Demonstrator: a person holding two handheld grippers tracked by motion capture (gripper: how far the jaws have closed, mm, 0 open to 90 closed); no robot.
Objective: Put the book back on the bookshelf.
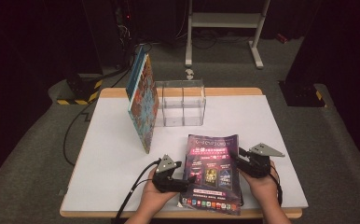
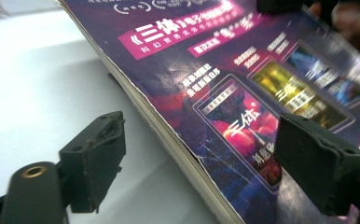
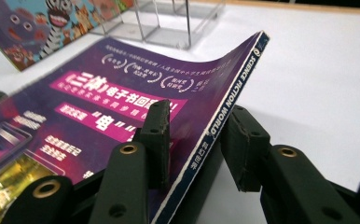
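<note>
Right claw (image 3: 194, 140): matte black pads clamped on the glossy purple magazine (image 1: 212, 172) at its spine, lifting that edge.
Left claw (image 2: 201, 158): jaws wide, straddling the magazine's frayed opposite edge.
Surface: smooth white table (image 1: 108, 158).
Room: dark, grey carpet (image 1: 24, 154).

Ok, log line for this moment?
right gripper: shut on magazine spine | left gripper: open, straddling other edge | magazine: spine side lifted

Purple magazine (image 1: 212, 173) with pink title band lies at the table's (image 1: 108, 158) near edge, its spine side lifted and curved
</note>
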